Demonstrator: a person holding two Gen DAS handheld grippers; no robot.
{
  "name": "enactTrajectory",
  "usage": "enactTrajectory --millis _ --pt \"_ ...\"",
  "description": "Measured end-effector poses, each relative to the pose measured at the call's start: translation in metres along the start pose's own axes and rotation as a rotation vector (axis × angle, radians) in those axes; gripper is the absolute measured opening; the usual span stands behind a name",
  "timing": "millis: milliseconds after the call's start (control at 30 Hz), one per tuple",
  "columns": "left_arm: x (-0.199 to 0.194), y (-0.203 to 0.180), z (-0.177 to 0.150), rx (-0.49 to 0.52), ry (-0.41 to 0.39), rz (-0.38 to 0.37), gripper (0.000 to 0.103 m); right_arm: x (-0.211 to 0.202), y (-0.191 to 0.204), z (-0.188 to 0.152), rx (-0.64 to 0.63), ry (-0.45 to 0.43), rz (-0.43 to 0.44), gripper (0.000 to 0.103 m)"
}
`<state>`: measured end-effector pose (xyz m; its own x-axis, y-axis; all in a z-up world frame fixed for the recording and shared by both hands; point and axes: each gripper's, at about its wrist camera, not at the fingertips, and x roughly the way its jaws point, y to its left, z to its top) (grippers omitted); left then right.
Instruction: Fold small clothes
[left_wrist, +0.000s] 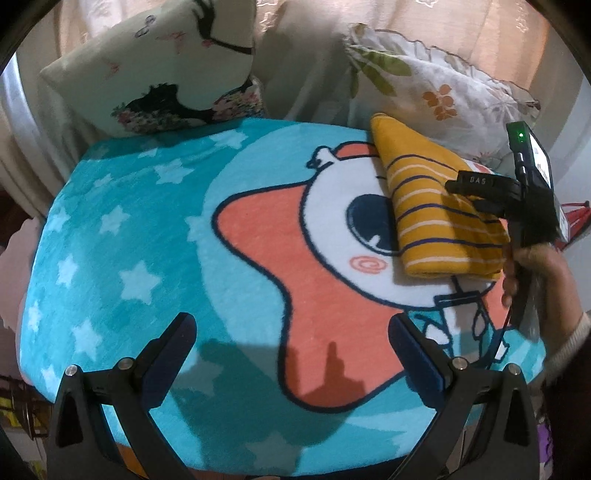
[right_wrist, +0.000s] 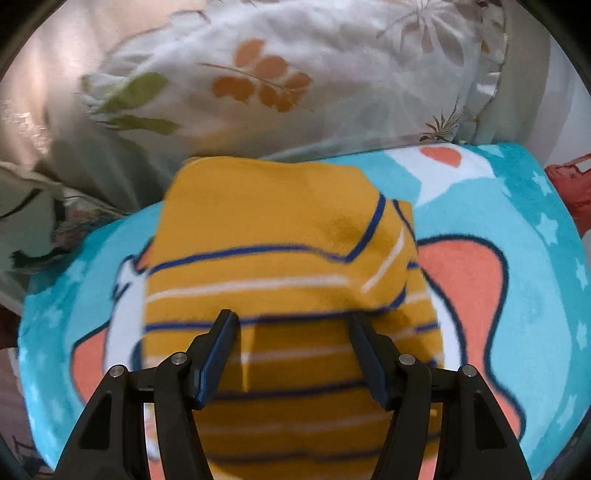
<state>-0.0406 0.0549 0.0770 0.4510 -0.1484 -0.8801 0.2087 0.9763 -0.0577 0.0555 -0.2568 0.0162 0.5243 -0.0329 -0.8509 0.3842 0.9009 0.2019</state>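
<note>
A folded mustard-yellow garment (left_wrist: 436, 206) with navy and white stripes lies on the right side of a blue cartoon blanket (left_wrist: 129, 229). My left gripper (left_wrist: 291, 325) is open and empty above the blanket's middle, well left of the garment. My right gripper (left_wrist: 476, 192) shows in the left wrist view over the garment's right edge, held by a hand. In the right wrist view, the right gripper (right_wrist: 291, 325) is open just above the folded garment (right_wrist: 280, 236), holding nothing.
Two pillows lean at the back: a cartoon-print one (left_wrist: 155, 70) at the left and a floral one (left_wrist: 436, 81) at the right, right behind the garment. The blanket (right_wrist: 535, 258) drops off at its front and side edges. A red object (right_wrist: 572, 184) sits beyond the right edge.
</note>
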Motion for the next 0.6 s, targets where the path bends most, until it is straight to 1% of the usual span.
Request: enactTrajectory --millis 67,133,167,233,300,433,600 --pt "0.001 0.004 -0.001 -0.012 0.006 0.006 0.103 0.005 -0.003 0.008 -0.006 -0.004 -0.017 0.073" --pt "0.002 0.007 -0.001 -0.026 0.011 0.008 0.103 0.007 -0.007 0.015 -0.009 -0.011 -0.049 0.077" --pt "0.003 0.008 -0.001 -0.031 0.012 0.008 0.103 0.008 -0.009 0.017 -0.007 -0.010 -0.062 0.078" --pt "0.003 0.007 0.001 -0.034 0.009 0.005 0.103 0.008 -0.019 0.020 0.026 -0.001 -0.062 0.078" --pt "0.003 0.004 0.002 -0.029 0.007 -0.004 0.103 0.000 -0.027 0.018 0.059 -0.001 -0.079 0.078" --pt "0.007 -0.009 0.007 0.002 0.013 -0.033 0.103 -0.032 -0.040 0.000 0.091 -0.038 -0.049 0.078" --pt "0.014 -0.027 0.011 0.044 0.028 -0.081 0.103 -0.074 -0.040 -0.038 0.069 -0.089 -0.059 0.079"
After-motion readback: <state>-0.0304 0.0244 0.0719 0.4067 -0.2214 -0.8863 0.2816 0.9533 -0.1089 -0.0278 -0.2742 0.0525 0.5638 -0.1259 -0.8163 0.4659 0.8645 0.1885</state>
